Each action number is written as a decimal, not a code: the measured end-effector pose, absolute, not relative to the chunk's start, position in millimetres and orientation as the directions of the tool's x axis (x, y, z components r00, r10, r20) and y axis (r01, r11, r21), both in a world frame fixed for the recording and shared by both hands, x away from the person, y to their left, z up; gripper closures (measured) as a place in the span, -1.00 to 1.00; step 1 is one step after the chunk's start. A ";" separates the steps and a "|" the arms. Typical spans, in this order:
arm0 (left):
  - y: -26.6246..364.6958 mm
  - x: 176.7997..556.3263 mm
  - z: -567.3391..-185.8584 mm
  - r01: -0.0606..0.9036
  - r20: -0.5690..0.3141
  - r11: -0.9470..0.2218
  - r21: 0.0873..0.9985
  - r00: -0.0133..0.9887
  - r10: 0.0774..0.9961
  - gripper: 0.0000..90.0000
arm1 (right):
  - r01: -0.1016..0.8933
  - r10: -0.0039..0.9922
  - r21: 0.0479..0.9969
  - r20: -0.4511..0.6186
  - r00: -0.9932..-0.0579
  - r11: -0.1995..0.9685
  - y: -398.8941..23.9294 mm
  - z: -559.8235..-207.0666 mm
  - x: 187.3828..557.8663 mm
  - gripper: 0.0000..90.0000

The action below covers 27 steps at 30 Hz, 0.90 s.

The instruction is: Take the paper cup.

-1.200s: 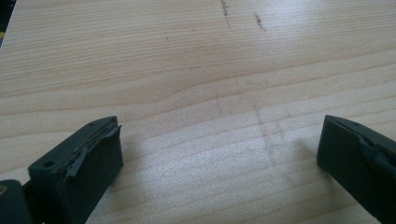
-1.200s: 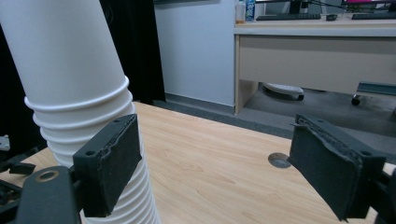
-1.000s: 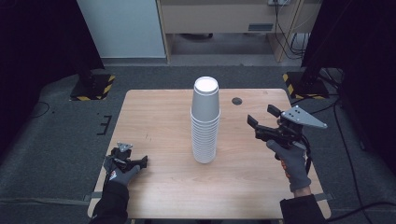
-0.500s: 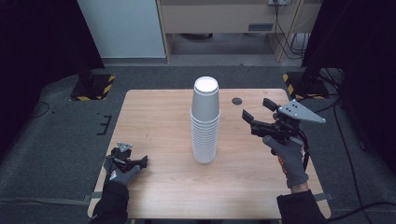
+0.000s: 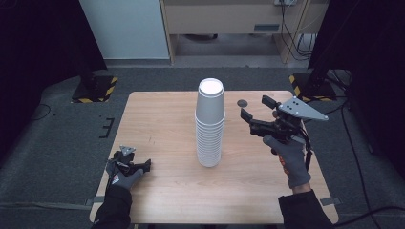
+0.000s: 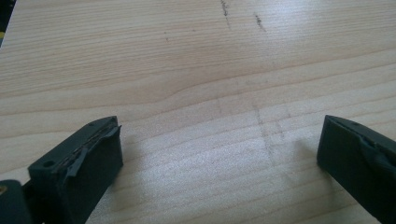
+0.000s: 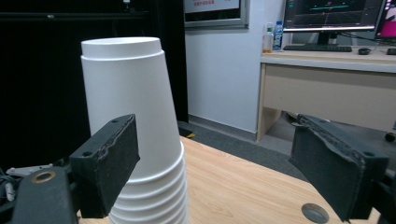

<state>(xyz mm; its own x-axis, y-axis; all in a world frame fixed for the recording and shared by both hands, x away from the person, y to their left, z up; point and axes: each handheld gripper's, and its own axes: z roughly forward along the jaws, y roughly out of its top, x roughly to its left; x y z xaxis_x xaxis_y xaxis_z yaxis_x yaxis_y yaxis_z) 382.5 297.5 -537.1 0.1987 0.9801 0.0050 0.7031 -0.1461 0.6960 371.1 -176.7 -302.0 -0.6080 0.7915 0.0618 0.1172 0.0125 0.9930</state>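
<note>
Right gripper, jaws spread, near the upside-down cup stack.

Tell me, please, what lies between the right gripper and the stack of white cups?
Nothing: in the high view, bare tabletop shows between the right gripper and the stack of white cups. The gripper is raised, jaws open toward the stack's upper part.

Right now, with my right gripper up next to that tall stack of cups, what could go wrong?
The stack of white cups is tall, narrow and upside down, so a sideways nudge from the open right gripper could tip it. Closing on the top cup may lift several nested cups together. The left gripper rests open on the table, too far away to steady the stack.
</note>
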 end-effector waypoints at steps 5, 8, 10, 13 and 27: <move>297.5 382.5 -537.1 0.703 0.005 -0.146 0.696 0.199 0.980 -1.00 | 0.114 0.782 0.993 0.062 -0.621 0.011 -170.0 -299.1 371.8 -0.66; 297.5 382.5 -537.1 0.703 0.005 -0.146 0.696 0.199 0.980 -1.00 | 0.110 0.773 0.994 0.063 -0.631 0.009 -165.9 -297.5 373.1 -0.67; 297.5 382.5 -537.1 0.703 0.005 -0.146 0.696 0.199 0.980 -1.00 | 0.115 0.769 0.993 0.069 -0.635 0.006 -161.6 -296.5 374.5 -0.67; 297.5 382.5 -537.1 0.703 0.005 -0.146 0.696 0.199 0.980 -1.00 | 0.115 0.766 0.993 0.068 -0.639 0.009 -158.6 -296.1 375.5 -0.67; 297.5 382.5 -537.1 0.703 0.005 -0.146 0.696 0.199 0.980 -1.00 | 0.119 0.735 0.993 0.066 -0.675 0.020 -132.4 -295.2 380.7 -0.69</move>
<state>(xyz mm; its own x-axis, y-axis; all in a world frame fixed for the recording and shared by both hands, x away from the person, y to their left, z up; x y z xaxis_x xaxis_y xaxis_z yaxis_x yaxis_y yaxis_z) 382.5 297.5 -537.1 0.1986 0.9801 0.0049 0.7030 -0.1460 0.6960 380.7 -132.4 -295.2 -0.6746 0.7352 0.0662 0.1194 0.0202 0.9926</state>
